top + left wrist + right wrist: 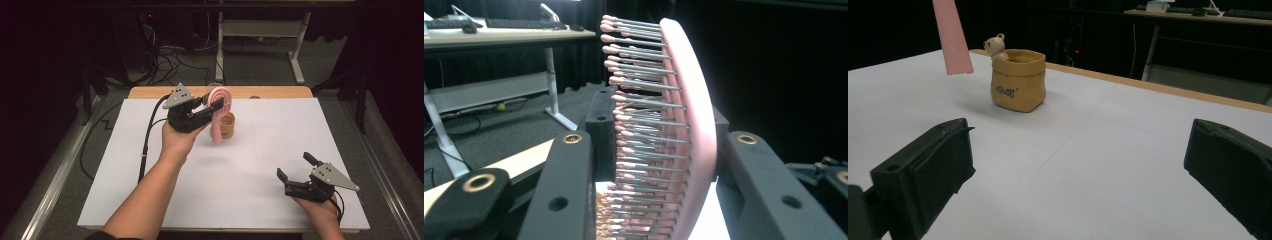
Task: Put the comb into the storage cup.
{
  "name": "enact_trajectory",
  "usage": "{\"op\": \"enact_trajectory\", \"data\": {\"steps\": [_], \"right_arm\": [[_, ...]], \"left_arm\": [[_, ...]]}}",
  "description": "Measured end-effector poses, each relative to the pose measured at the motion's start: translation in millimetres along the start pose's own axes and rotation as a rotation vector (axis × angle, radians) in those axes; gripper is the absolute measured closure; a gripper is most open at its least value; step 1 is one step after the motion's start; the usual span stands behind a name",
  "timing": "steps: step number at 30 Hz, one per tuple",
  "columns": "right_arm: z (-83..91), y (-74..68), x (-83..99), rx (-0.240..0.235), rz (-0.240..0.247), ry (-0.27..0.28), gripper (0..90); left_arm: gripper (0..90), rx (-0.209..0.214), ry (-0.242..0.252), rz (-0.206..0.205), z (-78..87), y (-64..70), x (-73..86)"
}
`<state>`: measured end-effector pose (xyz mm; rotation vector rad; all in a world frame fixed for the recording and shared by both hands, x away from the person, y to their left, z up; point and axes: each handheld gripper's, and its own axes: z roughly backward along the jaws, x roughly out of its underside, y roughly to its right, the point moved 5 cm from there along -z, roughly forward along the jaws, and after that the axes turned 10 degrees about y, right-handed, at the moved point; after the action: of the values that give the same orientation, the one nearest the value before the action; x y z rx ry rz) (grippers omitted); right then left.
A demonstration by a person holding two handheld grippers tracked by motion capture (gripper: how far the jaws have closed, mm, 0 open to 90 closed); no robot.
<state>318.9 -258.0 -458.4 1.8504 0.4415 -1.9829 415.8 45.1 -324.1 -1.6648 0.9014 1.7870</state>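
Between the black jaws of the left gripper (214, 107) sits a pink hairbrush (218, 102), and the jaws are pinching its head from both sides. From the left gripper view the brush (684, 125) stands edge-on, its pink back curving up on the right and rows of thin pink-tipped bristles (639, 95) pointing left. Seen from the high view, the brush hangs head up, handle down, lifted clear of the white table (240, 165), with the handle's lower end just in front of a small tan pot (227, 125). Whether the handle touches the pot I cannot tell from above (the right gripper view helps here). There, the handle's tip (953, 37) hangs in the air just left of the pot (1018, 80), apart from it and off the table surface. That pot is shaped like a little sack, with dark lettering on its front and a small bear figure (994, 46) peeking over its far left rim. Over at the near right corner of the table, the right gripper (296, 166) rests low in the person's hand (320, 210), jaws spread wide with nothing between them. It sits well apart from both brush and pot. Behind the table's far wooden edge (270, 92), cables and a desk frame lie on the dark floor.
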Motion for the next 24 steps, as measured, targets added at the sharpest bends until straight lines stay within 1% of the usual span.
{"op": "enact_trajectory", "data": {"steps": [8, 14, 22, 24], "right_arm": [[0.8, -0.1, -2.5, 0.0, 0.001, 0.007, 0.2], [0.6, 0.1, -2.1, 0.0, -0.001, 0.005, 0.2], [1.3, 0.8, -3.7, 0.0, -0.003, 0.016, 0.2], [1.5, 1.2, -4.2, -0.002, -0.002, 0.018, 0.2]], "left_arm": [[63.6, -0.006, 0.009, -0.001, -6.8, -0.2, -7.4], [63.6, -0.003, 0.027, 0.005, -11.9, -1.1, -13.9], [63.6, -0.003, 0.043, 0.013, -25.3, -2.7, -22.3], [63.6, -0.006, 0.046, 0.009, -28.2, -2.7, -25.0]]}}
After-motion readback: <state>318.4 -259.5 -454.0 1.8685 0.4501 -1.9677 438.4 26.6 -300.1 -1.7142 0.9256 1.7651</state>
